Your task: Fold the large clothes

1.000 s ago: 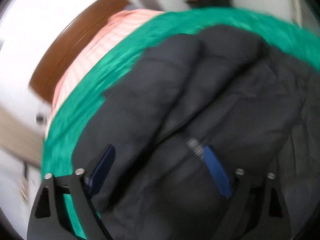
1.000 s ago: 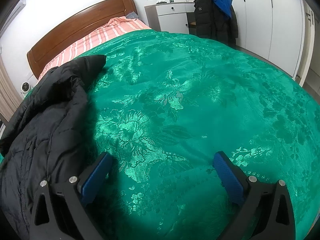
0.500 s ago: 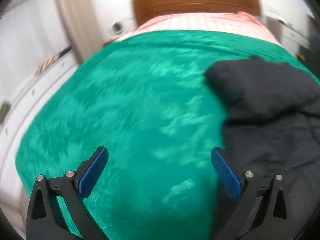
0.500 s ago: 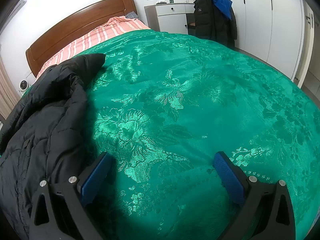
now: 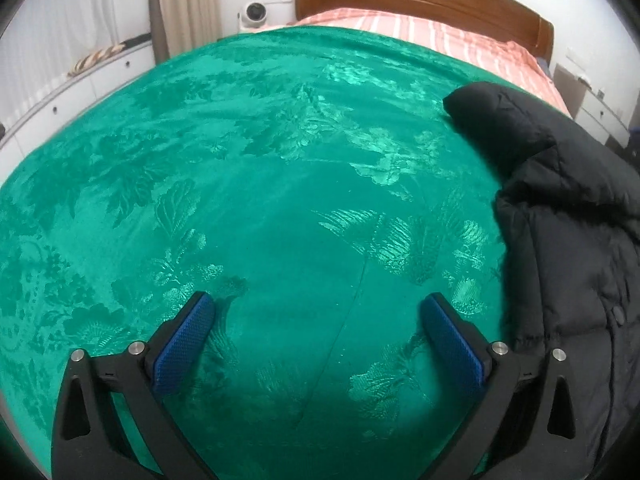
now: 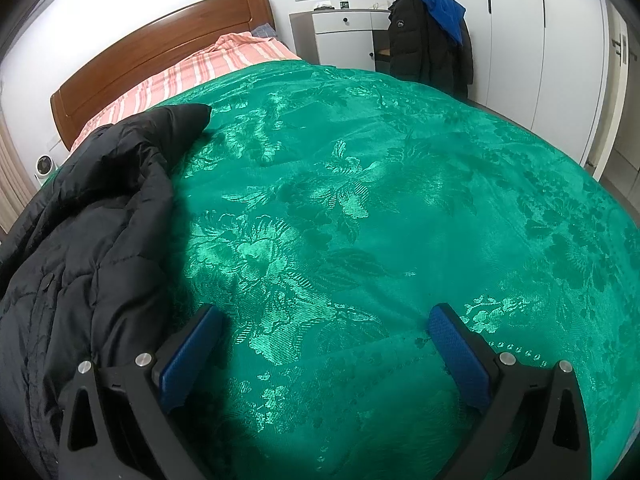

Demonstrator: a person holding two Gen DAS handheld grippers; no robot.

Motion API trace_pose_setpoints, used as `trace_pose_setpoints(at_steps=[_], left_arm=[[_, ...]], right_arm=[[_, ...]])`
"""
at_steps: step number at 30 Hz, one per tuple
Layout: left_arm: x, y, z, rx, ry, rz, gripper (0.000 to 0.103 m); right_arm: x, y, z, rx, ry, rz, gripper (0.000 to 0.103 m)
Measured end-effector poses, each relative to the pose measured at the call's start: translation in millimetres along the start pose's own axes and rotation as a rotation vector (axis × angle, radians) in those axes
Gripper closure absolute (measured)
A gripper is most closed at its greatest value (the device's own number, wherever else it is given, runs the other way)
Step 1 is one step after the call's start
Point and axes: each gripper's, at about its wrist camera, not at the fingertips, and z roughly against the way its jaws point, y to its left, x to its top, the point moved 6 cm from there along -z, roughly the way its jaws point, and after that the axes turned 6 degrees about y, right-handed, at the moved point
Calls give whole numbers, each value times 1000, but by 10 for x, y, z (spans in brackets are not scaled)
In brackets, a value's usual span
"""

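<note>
1. Left claw (image 5: 316, 312) spread as wide as it goes, jaws having just been opening, nothing between the blue pads, hovering over bare green bedspread (image 5: 248, 184).
2. Right claw (image 6: 326, 326) likewise spread wide, empty, above the bedspread (image 6: 360, 200).
3. Black coat (image 5: 572, 232) crumpled on the bed, right of the left claw and just left of the right claw (image 6: 92, 220), touching neither.

The black quilted puffer jacket (image 5: 572, 240) runs off the right edge in the left wrist view and off the left edge (image 6: 80, 240) in the right wrist view, its lower part unseen.
</note>
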Motion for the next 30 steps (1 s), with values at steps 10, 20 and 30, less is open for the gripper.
trace_pose_setpoints(at_steps=[10, 20, 30], left_arm=[[-20, -18, -19, 49, -63, -14, 0], [-32, 0, 1, 44, -70, -10, 0], [-38, 15, 9, 39, -87, -5, 0]], right_arm=[[481, 760, 715, 227, -46, 142, 10], [1480, 2617, -446, 734, 354, -90, 30], [1271, 2683, -91, 673, 226, -131, 89]])
